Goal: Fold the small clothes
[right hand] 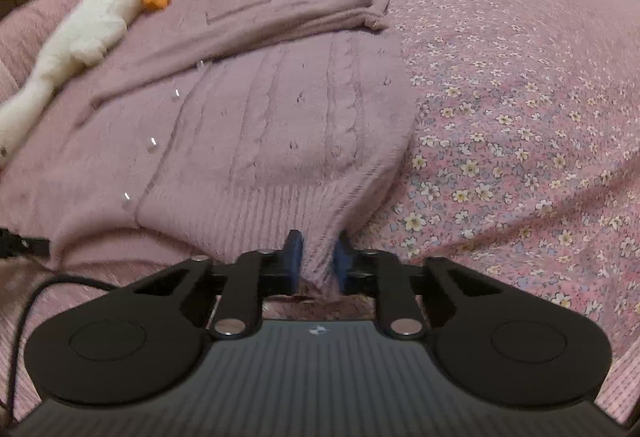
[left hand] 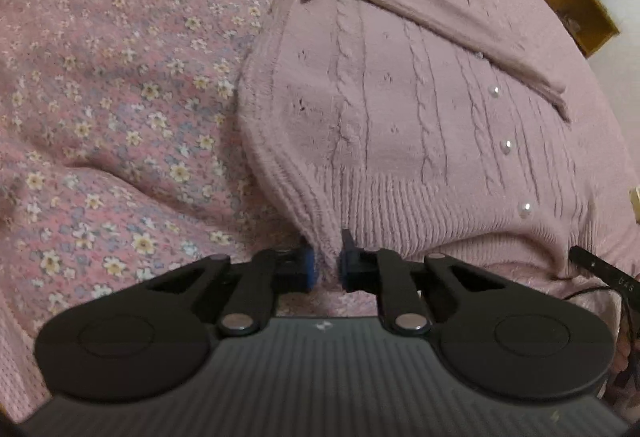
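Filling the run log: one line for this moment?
left gripper: shut on cardigan hem | right gripper: shut on hem | sleeve: folded across

cardigan [left hand: 400, 109]: mauve cable-knit | bedspread [left hand: 120, 97]: pink floral | plush toy [right hand: 88, 25]: white, orange

The left hand-held gripper [left hand: 327, 261] angles downward, its blue pads pinched together on knit fabric. The right hand-held gripper [right hand: 318, 261] tilts down likewise, pads clamped on the same fabric.
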Motion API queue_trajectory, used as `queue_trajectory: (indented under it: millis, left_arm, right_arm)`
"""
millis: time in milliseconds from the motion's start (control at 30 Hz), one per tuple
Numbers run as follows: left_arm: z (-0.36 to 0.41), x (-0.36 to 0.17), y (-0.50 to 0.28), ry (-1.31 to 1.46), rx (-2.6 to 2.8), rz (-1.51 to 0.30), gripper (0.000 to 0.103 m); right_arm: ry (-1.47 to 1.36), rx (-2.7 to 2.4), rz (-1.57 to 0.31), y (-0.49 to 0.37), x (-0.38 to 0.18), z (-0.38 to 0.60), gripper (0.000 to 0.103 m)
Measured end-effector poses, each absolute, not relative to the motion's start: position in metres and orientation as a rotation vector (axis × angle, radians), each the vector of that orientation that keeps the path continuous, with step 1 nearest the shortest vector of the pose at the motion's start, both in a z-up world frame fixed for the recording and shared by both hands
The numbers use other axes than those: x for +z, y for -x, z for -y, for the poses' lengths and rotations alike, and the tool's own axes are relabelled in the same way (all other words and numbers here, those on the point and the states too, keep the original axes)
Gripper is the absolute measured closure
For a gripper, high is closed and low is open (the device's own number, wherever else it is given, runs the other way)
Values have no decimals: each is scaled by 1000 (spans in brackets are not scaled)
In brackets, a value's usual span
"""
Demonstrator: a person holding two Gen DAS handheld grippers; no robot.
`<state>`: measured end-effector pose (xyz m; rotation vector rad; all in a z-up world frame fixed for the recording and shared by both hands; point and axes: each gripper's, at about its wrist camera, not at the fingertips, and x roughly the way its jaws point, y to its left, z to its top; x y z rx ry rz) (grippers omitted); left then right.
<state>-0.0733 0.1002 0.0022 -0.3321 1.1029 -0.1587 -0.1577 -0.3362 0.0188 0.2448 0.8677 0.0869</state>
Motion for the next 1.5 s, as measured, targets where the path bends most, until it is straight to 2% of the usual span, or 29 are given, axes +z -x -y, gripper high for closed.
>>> queue_trajectory:
  millis: [367, 900, 1167, 1500]
  left_arm:
    - [-103, 60, 69, 369, -207, -893, 90]
    - [-89, 136, 59, 384, -234, -676, 90]
    - [-87, 148, 49, 384, -201, -646, 90]
    - [-94, 153, 7, 393, -145, -620, 90]
  right_arm:
    - [-363, 113, -636, 160, 65, 347, 94]
    - [-379, 127, -404, 143, 143, 326, 95]
    - [-397, 95, -350, 132, 164, 331, 95]
    - [-443, 80, -333, 86, 165, 346, 95]
